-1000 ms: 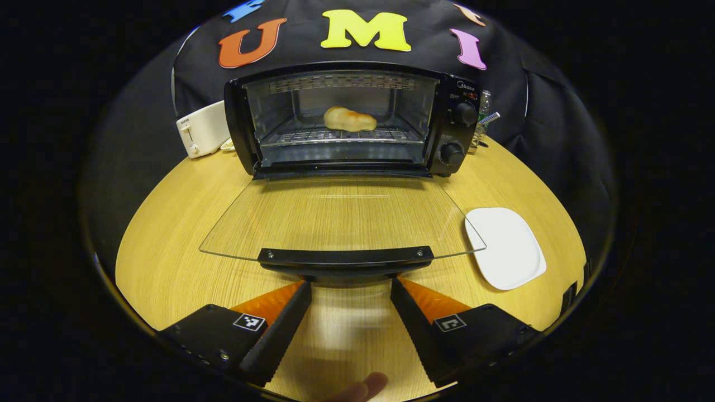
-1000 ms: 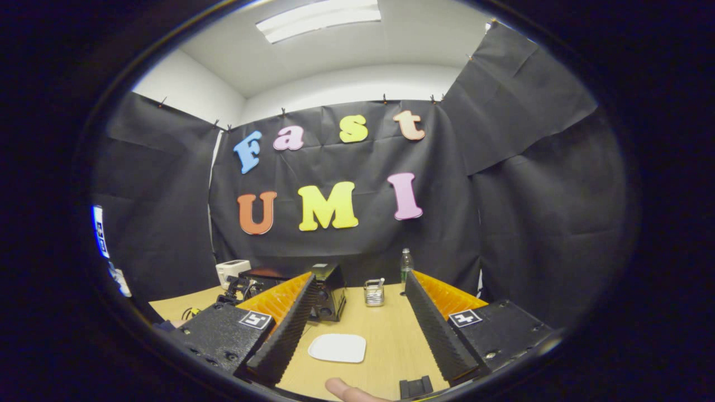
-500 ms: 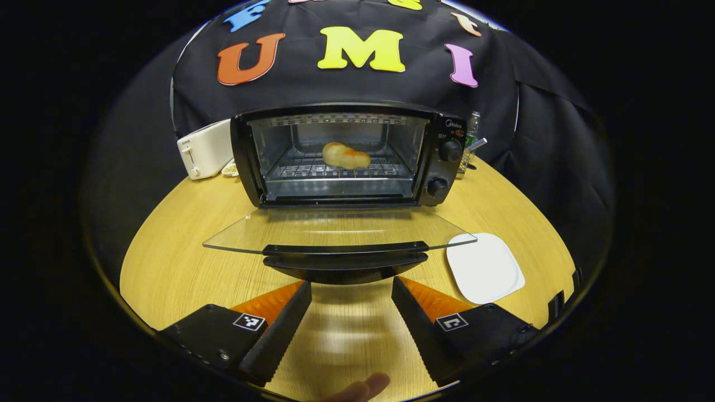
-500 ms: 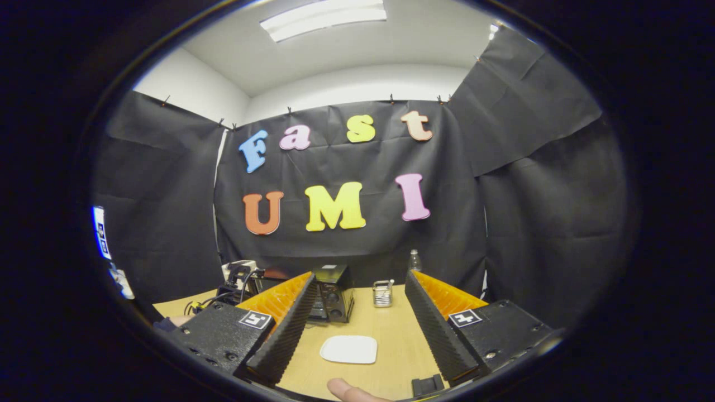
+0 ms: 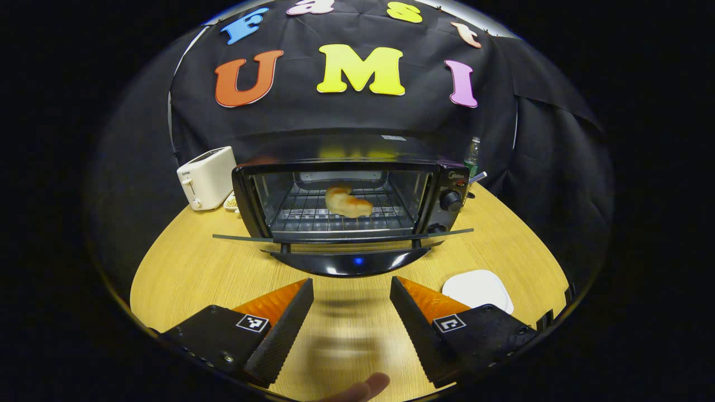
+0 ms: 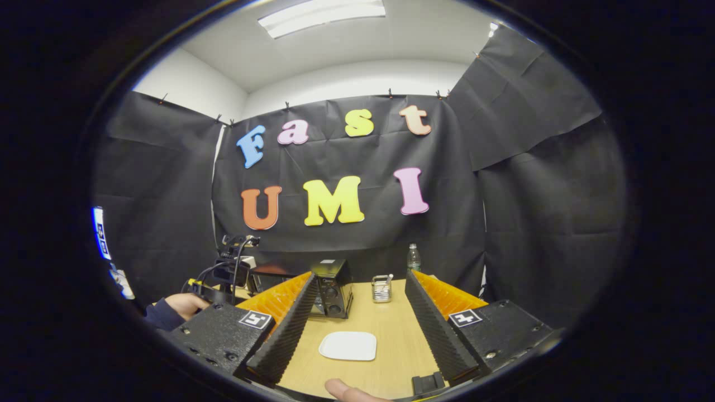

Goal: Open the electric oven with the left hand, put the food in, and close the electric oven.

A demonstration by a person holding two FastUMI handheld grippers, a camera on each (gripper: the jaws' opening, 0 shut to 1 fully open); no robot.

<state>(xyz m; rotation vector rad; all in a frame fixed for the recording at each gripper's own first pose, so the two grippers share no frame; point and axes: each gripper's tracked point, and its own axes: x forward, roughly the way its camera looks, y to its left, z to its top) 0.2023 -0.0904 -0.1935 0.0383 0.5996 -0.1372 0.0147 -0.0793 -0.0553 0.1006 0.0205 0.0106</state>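
The left claw (image 5: 351,290) is spread wide with nothing between its fingers, hovering over the wooden bench (image 5: 184,268) just in front of the oven door handle (image 5: 349,262). The oven (image 5: 346,190) stands at the back of the bench with its glass door (image 5: 341,239) hanging partway open, seen almost edge-on. One piece of golden bread (image 5: 347,202) lies on the wire rack (image 5: 313,215) inside. Two knobs (image 5: 450,200) sit one above the other on the oven's right panel; a small brand mark above them is too small to read. One white toaster (image 5: 206,177) stands left of the oven, one white plate (image 5: 477,287) lies on the bench to the right, and one bottle (image 5: 472,153) stands behind the oven's right corner.

In the right gripper view the right claw (image 6: 357,324) is likewise spread and holds nothing, raised above the bench with the plate (image 6: 347,345) between its fingers. The oven (image 6: 332,287) shows farther back, and a sleeved hand (image 6: 179,306) holds the other gripper at left.
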